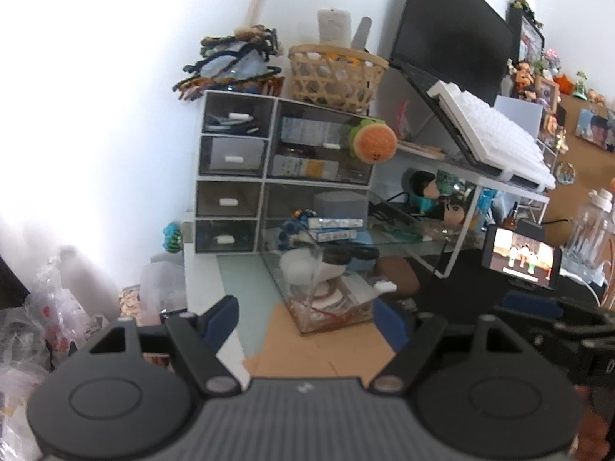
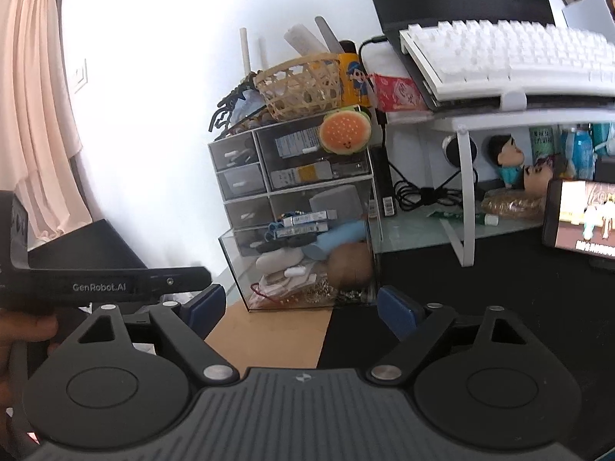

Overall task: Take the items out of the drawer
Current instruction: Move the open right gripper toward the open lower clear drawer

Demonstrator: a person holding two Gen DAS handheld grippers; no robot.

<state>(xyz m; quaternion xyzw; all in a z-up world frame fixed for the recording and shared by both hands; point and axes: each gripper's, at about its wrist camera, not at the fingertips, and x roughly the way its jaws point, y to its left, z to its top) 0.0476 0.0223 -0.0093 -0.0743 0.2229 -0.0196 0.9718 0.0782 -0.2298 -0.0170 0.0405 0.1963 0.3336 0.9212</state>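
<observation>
A clear plastic drawer [image 1: 286, 288] is pulled far out of the white drawer unit [image 1: 265, 142] and rests on the desk. It holds a white pouch [image 1: 298, 267], small boxes [image 1: 338, 223] and other small items. It also shows in the right wrist view [image 2: 238, 265], with the unit [image 2: 261, 174] behind it. My left gripper [image 1: 307, 319] is open and empty, just short of the drawer's front. My right gripper [image 2: 301, 303] is open and empty, close to the drawer's front wall. The left gripper's body [image 2: 100, 284] shows at the left of the right wrist view.
A woven basket [image 1: 334, 73] and a burger plush [image 1: 374, 142] sit on the unit. A white stand [image 2: 469, 176] carries a laptop [image 1: 449, 34] and white keyboard [image 2: 507, 57]. A phone [image 1: 521, 257] stands at the right, beside a clear bottle [image 1: 592, 230]. Plastic bags [image 1: 34, 326] lie at the left.
</observation>
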